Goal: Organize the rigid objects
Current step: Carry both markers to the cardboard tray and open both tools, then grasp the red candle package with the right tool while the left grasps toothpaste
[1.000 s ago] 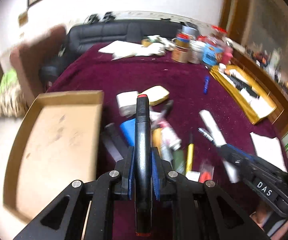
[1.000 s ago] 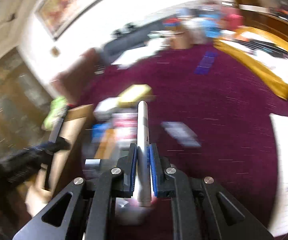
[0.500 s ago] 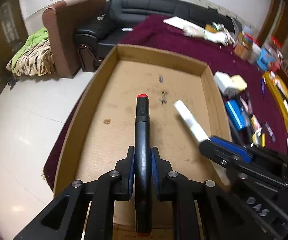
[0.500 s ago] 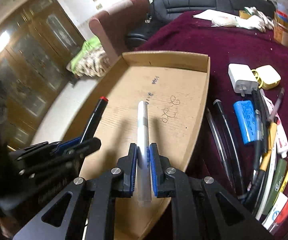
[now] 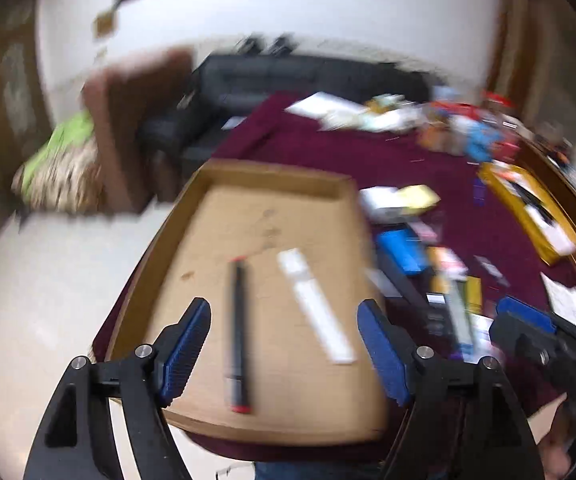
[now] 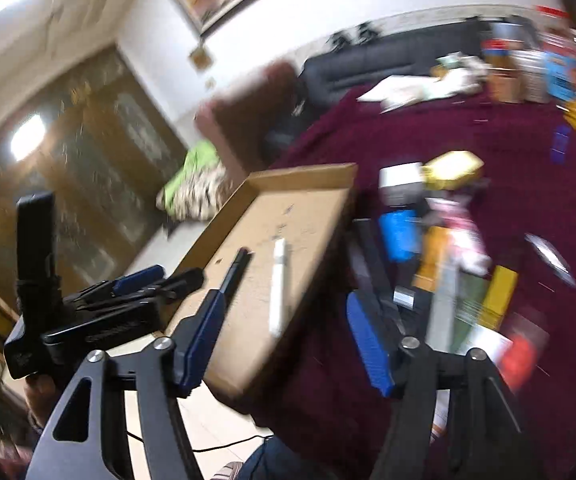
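Two pens lie loose on the floor of the cardboard tray (image 5: 272, 172): the black marker (image 5: 238, 332) sits between and just ahead of the spread fingers of the left gripper (image 5: 284, 350), and the white pen (image 5: 315, 306) lies just to its right, tilted, apart from it. Left jaws are opening, nothing pressed between the pads; marker released. Right gripper (image 6: 288, 338) jaws also opening, empty; the white pen (image 6: 279, 286) lies in the tray ahead of them.

Step in hand, as I judge it: drop-off of this pair is finished. Next move calls for swinging both grippers right to the clutter (image 5: 439, 280) on the maroon cloth (image 5: 367, 152) and lining up on another rigid piece.

View differences: the right wrist view shows the left gripper's body (image 6: 100, 312) beside the tray's left edge; the left wrist view shows the marker's whole length. Both are motion-blurred, so clutter items are hard to name.
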Demonstrator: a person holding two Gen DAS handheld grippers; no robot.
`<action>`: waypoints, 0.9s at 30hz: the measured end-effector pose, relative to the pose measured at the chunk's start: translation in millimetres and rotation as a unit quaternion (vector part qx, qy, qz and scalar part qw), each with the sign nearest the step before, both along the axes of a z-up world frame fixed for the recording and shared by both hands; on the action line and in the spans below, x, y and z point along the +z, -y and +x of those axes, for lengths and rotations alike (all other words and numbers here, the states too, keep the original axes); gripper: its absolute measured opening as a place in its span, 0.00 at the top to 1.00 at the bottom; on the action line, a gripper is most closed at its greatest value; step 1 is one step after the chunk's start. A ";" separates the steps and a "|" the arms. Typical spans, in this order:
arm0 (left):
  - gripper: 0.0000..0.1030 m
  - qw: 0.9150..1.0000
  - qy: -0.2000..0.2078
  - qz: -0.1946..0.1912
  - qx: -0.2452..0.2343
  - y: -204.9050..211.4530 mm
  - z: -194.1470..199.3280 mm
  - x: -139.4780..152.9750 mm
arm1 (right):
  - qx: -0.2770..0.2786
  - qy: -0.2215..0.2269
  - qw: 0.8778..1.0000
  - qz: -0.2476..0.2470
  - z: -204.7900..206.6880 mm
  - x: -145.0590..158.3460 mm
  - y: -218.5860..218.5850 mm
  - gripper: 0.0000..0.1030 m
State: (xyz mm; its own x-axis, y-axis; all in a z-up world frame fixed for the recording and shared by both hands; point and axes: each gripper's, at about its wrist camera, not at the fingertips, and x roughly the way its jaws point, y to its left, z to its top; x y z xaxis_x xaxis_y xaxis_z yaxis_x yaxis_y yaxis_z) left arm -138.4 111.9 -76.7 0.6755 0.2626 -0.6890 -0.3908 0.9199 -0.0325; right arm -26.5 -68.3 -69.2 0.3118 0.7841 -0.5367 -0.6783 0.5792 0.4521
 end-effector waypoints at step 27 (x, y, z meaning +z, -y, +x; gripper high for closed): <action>0.21 0.983 -0.061 -0.008 -0.170 137.2 60.8 -26.9 | -0.155 -0.045 0.967 -0.198 59.8 -81.0 71.2 0.67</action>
State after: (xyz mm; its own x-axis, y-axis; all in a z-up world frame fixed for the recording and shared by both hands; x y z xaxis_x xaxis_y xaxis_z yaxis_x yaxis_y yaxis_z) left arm -77.5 -25.3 -103.5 0.6349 0.0232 -0.7722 -0.0619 0.9979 -0.0209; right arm 33.3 -139.4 -150.1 0.4379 0.3883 -0.8108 -0.4122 0.8882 0.2027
